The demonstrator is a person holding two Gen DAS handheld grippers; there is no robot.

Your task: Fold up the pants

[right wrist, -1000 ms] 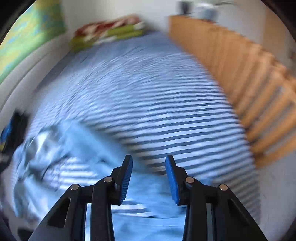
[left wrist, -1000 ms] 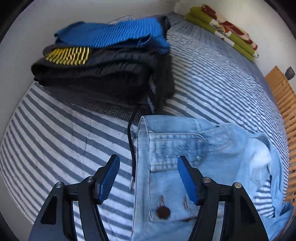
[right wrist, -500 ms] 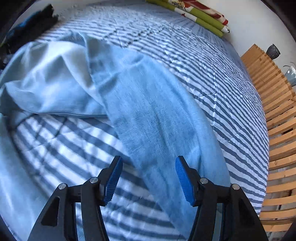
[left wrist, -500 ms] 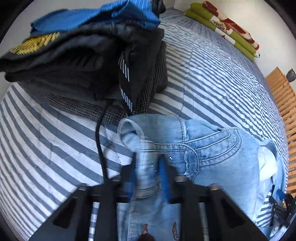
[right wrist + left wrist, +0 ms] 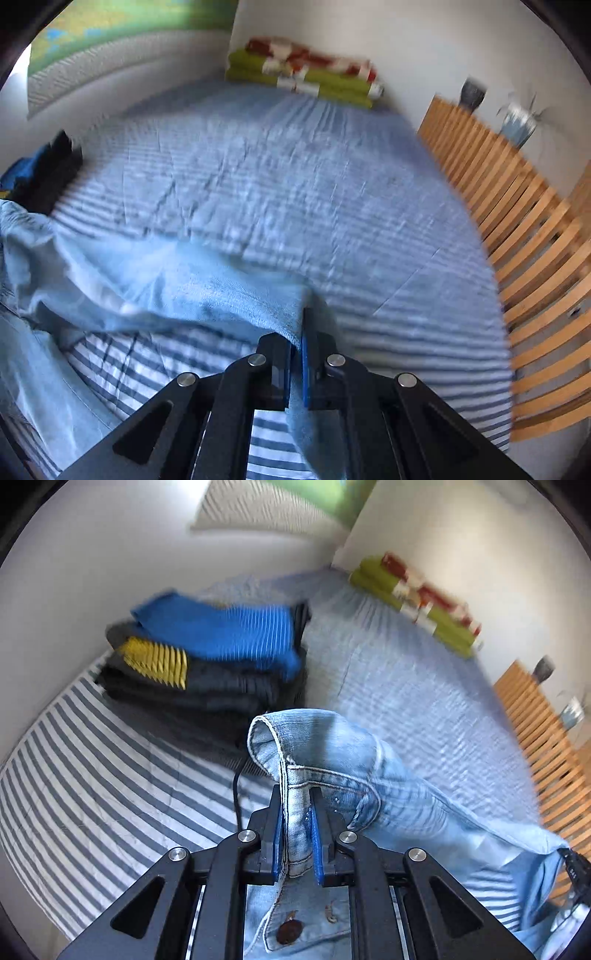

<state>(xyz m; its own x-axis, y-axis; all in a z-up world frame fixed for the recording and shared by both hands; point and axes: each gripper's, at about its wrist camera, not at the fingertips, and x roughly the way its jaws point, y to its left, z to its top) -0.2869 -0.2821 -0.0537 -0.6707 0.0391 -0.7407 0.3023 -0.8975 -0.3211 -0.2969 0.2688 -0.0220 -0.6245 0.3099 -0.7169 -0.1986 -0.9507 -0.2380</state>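
Light blue denim pants [image 5: 388, 794] lie partly lifted off a striped bed. In the left wrist view my left gripper [image 5: 296, 808] has the stitched waistband between its blue pads; its jaws are still closing on the band, which stands up in a loop above them. The fly and a brown button [image 5: 290, 928] hang below. In the right wrist view my right gripper [image 5: 297, 343] is shut on a thin edge of the pants' leg fabric [image 5: 184, 288], which trails off to the left in loose folds.
A stack of folded dark and blue clothes [image 5: 207, 664] sits on the striped bedcover [image 5: 92, 775] beyond the waistband, with a black cord [image 5: 236, 797] trailing from it. A green and red folded blanket [image 5: 306, 74] lies at the far wall. Wooden slats [image 5: 517, 221] line the right side.
Both grippers were open a second ago and have closed on the denim. The left has lifted the waistband off the bed; the right has taken the leg fabric and raised it.
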